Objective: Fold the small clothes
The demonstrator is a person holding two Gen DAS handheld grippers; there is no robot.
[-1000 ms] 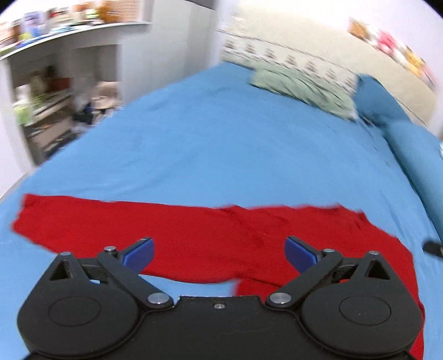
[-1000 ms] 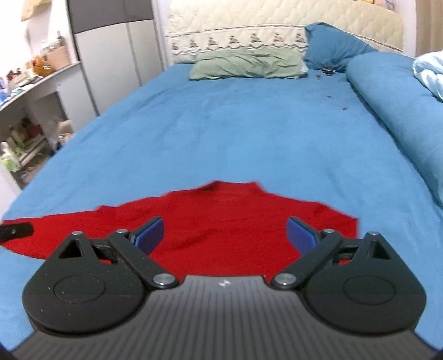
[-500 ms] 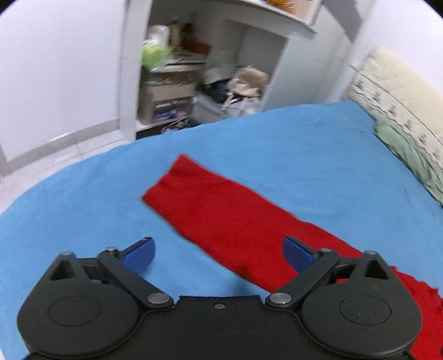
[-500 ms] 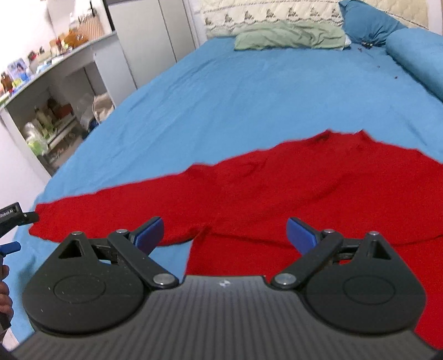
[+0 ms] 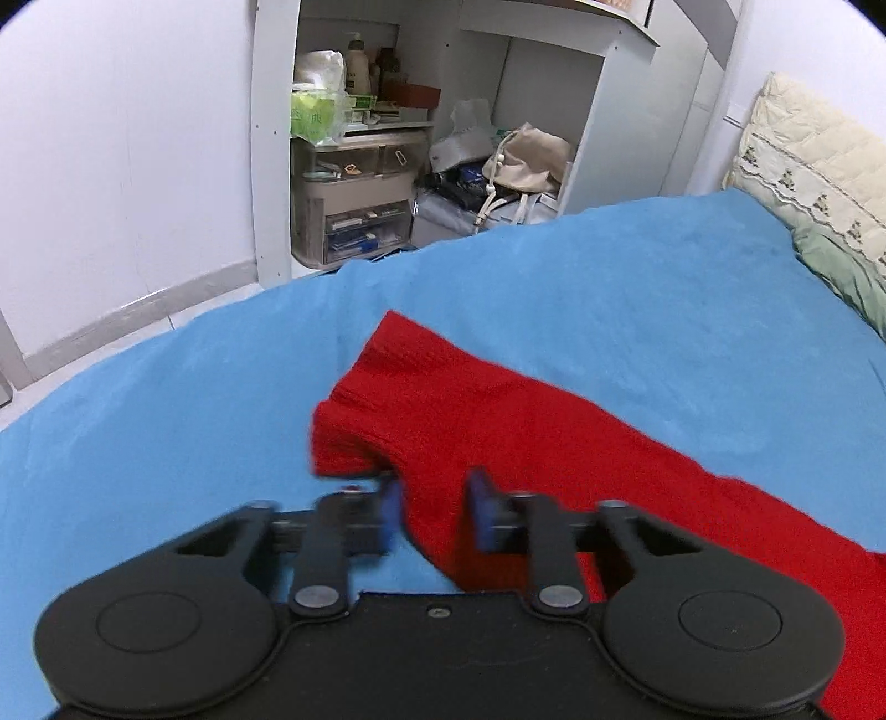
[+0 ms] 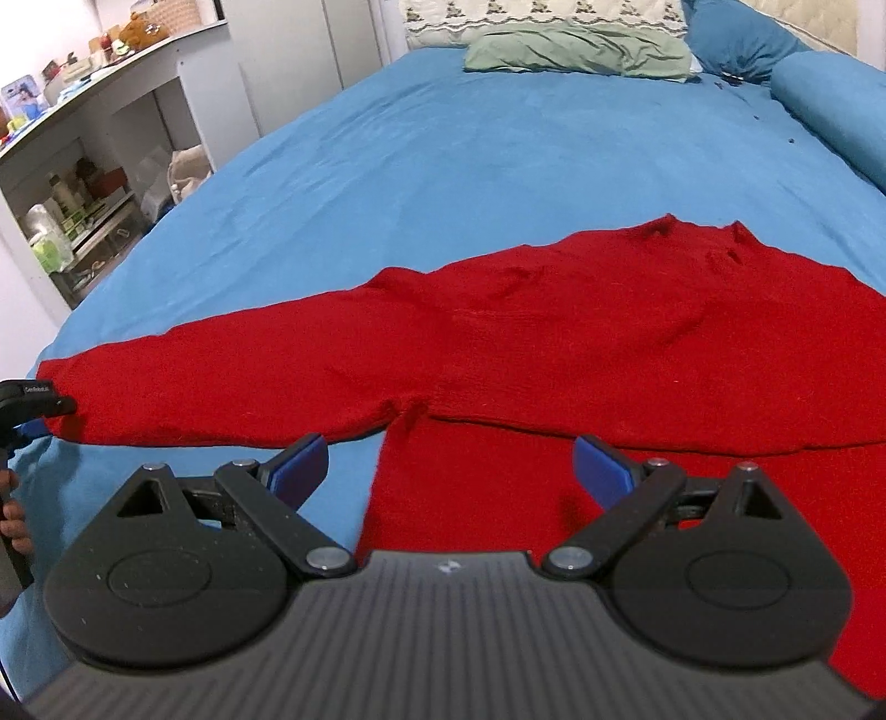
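Observation:
A red knit sweater (image 6: 609, 332) lies spread on the blue bed sheet (image 6: 498, 138), one sleeve stretched out to the left. In the left wrist view my left gripper (image 5: 434, 515) has its blue fingers nearly together on the edge of the sleeve (image 5: 443, 410) close to its cuff. It also shows at the far left of the right wrist view (image 6: 39, 404), at the sleeve's end. My right gripper (image 6: 451, 471) is open and empty, hovering over the sweater's body near the armpit.
The bed's left edge drops to a tiled floor (image 5: 111, 327). A white shelf unit (image 5: 387, 138) with boxes, bottles and bags stands beside it. A green pillow (image 6: 576, 52) and blue pillows (image 6: 736, 44) lie at the headboard.
My left gripper swung left to the sleeve's cuff end, came down on it and closed its fingers. My right gripper moved left and nearer over the sweater's body, staying open.

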